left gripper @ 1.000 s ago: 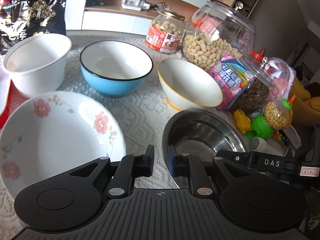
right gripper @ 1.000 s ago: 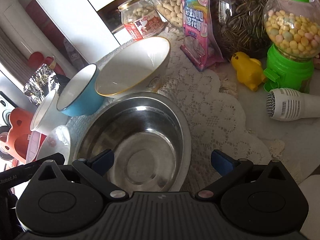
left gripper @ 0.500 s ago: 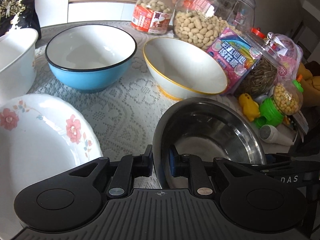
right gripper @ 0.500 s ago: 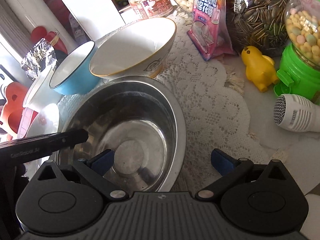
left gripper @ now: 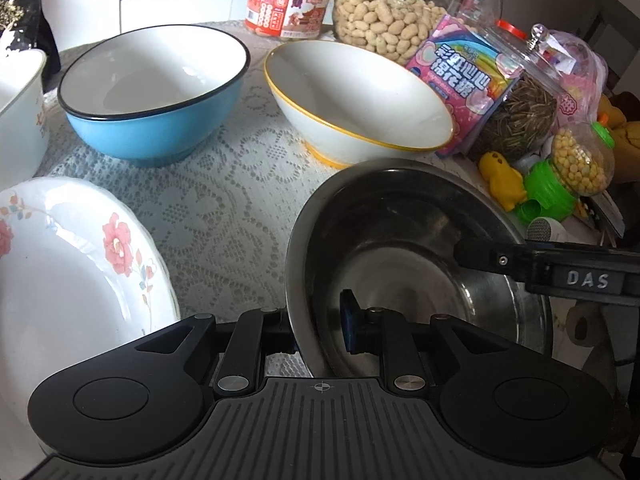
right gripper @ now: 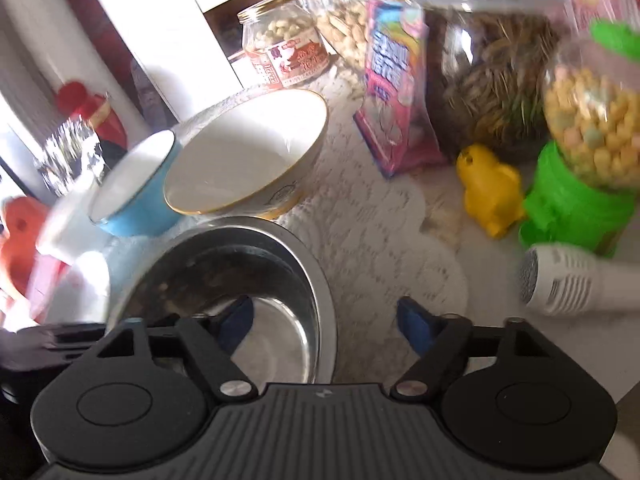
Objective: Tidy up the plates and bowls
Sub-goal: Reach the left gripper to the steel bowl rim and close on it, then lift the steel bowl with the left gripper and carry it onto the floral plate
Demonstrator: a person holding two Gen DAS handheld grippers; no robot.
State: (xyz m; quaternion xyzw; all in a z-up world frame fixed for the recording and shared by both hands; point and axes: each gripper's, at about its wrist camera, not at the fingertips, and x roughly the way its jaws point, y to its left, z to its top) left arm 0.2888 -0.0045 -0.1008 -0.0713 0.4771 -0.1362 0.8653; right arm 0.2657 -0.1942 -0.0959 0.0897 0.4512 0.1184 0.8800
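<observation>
A steel bowl (left gripper: 420,240) sits at the near right of the lace cloth. My left gripper (left gripper: 320,326) straddles its near-left rim, one finger inside and one outside, jaws narrow around the rim. My right gripper (right gripper: 324,320) is open, straddling the bowl's (right gripper: 224,272) right rim; one of its fingers (left gripper: 520,260) shows inside the bowl. Behind stand a yellow-rimmed white bowl (left gripper: 356,100) and a blue bowl (left gripper: 156,88). A floral plate (left gripper: 68,264) lies at the left, with a white bowl (left gripper: 16,108) behind it.
Peanut jars (left gripper: 384,20), a seed jar (left gripper: 516,112), a pink candy packet (left gripper: 464,76), a yellow duck (right gripper: 488,188), a green candy dispenser (right gripper: 580,184) and a white microphone (right gripper: 560,280) crowd the right side. A dark bag (left gripper: 20,20) stands at the far left.
My left gripper moved forward and right, its fingers spreading over the steel bowl's rim. My right gripper pushed forward and closed in around the opposite rim.
</observation>
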